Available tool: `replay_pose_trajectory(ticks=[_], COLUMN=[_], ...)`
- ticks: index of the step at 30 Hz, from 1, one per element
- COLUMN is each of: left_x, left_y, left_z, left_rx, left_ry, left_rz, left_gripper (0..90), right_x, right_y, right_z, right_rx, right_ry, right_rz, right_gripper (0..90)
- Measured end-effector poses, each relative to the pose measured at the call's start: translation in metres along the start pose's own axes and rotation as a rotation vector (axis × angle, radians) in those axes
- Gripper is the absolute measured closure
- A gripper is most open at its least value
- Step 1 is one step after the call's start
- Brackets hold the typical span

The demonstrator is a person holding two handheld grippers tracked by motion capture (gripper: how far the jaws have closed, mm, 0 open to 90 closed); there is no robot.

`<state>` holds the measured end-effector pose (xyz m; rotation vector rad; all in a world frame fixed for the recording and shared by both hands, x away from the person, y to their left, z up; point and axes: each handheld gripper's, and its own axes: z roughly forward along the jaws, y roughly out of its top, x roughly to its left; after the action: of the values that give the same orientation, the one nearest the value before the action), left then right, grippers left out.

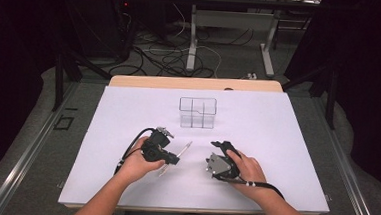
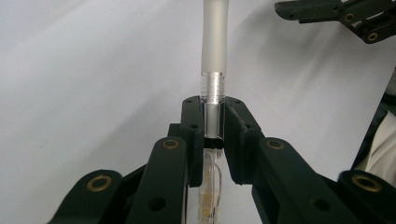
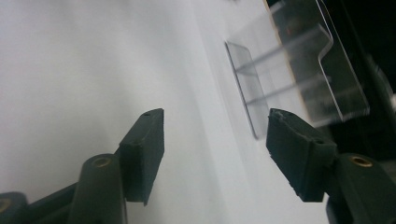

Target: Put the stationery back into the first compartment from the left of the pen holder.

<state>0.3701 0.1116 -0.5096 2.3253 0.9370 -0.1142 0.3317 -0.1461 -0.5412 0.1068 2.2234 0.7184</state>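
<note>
My left hand-held gripper (image 1: 174,159) was clenched on a clear pen (image 1: 179,153), its jaws pinching the barrel just below a threaded band. In the left gripper view the pen (image 2: 213,70) ran straight up from between the jaws, its frosted end pointing away from me. From above, the pen lay at a slant low over the white worktop (image 1: 276,143), its tip toward the far right; I could not tell whether it touched the surface.

My right hand-held gripper (image 1: 220,144) was released, jaws spread with nothing between them (image 3: 215,149), resting just right of the pen and apart from it. Its jaws pointed toward the clear organizer (image 1: 197,113), which stood upright on the far middle of the worktop, its compartments showing in the right gripper view (image 3: 299,70).
</note>
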Motion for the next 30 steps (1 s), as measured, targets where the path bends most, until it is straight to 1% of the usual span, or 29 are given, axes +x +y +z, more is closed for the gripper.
replay_pose_trajectory(ticks=[1,2,3,4,5,6,8,9,10,11,12,15,16,17,18,19,20,21,22,23,25,26,27,28,29,30], left_x=[0.002,0.001,0.002,0.002,0.002,0.002,0.001,0.001,0.0,0.0,0.0,0.002,0.003,0.004,0.004,0.004,0.005,0.006,0.007,0.009,0.012,0.015,0.017,0.019,0.021,0.023], left_y=[0.0,-0.001,-0.001,-0.001,-0.001,-0.001,0.0,0.0,0.0,0.001,0.002,0.004,0.005,0.007,0.008,0.01,0.012,0.013,0.015,0.016,0.021,0.024,0.027,0.03,0.033,0.036], left_z=[-0.001,-0.002,-0.002,-0.003,-0.004,-0.005,-0.007,-0.007,-0.008,-0.009,-0.01,-0.013,-0.014,-0.017,-0.018,-0.02,-0.022,-0.024,-0.026,-0.028,-0.031,-0.033,-0.035,-0.037,-0.039,-0.04], left_rx=[-0.01,-0.033,-0.046,-0.059,-0.074,-0.084,-0.11,-0.115,-0.125,-0.124,-0.14,-0.182,-0.198,-0.221,-0.235,-0.251,-0.281,-0.298,-0.347,-0.381,-0.448,-0.475,-0.491,-0.507,-0.519,-0.537], left_ry=[0.003,0.002,0.002,0.004,0.004,0.01,0.008,0.01,0.012,0.013,0.017,0.039,0.045,0.046,0.046,0.055,0.063,0.072,0.085,0.089,0.1,0.105,0.112,0.11,0.113,0.123], left_rz=[0.008,-0.012,-0.01,-0.01,-0.006,-0.001,0.0,0.003,0.005,0.011,0.013,-0.006,-0.011,-0.01,-0.02,-0.019,-0.027,-0.019,-0.036,-0.039,-0.074,-0.081,-0.099,-0.112,-0.119,-0.113], left_gripper=[79.3,79.3,79.3,79.2,79.2,79.2,79.3,79.3,79.2,79.2,79.2,79.2,79.2,79.2,79.3,79.3,79.3,79.2,79.2,79.2,79.2,79.2,79.2,79.2,79.2,79.2], right_x=[-0.004,-0.007,-0.01,-0.013,-0.016,-0.018,-0.023,-0.025,-0.027,-0.028,-0.029,-0.033,-0.034,-0.036,-0.037,-0.038,-0.038,-0.04,-0.04,-0.041,-0.043,-0.044,-0.044,-0.045,-0.045,-0.046], right_y=[-0.003,-0.005,-0.007,-0.009,-0.011,-0.013,-0.018,-0.02,-0.021,-0.023,-0.025,-0.031,-0.033,-0.035,-0.038,-0.04,-0.041,-0.043,-0.044,-0.046,-0.048,-0.05,-0.051,-0.052,-0.053,-0.055], right_z=[0.0,-0.001,-0.001,-0.001,-0.001,-0.001,-0.001,0.0,0.0,0.0,0.001,0.001,0.001,0.001,0.001,0.001,0.001,0.001,0.001,0.001,0.0,0.0,0.0,0.0,0.0,-0.001], right_rx=[0.004,0.012,0.012,0.015,0.012,0.02,0.035,0.046,0.062,0.069,0.072,0.065,0.058,0.078,0.074,0.074,0.082,0.088,0.076,0.077,0.076,0.084,0.077,0.08,0.078,0.095], right_ry=[-0.002,-0.005,-0.002,-0.004,-0.003,0.007,0.033,0.037,0.052,0.062,0.074,0.109,0.11,0.117,0.113,0.119,0.118,0.117,0.108,0.111,0.106,0.109,0.095,0.095,0.095,0.102], right_rz=[0.071,0.128,0.184,0.225,0.28,0.338,0.447,0.485,0.508,0.543,0.584,0.693,0.728,0.746,0.762,0.763,0.788,0.799,0.807,0.817,0.826,0.823,0.835,0.836,0.843,0.835], right_gripper=[33.5,32.3,30.2,27.0,23.2,20.2,16.7,15.1,15.0,14.8,14.5,14.5,13.9,12.4,9.6,6.8,5.3,4.4,2.7,0.0,0.0,0.0,0.0,0.0,0.0,0.0])
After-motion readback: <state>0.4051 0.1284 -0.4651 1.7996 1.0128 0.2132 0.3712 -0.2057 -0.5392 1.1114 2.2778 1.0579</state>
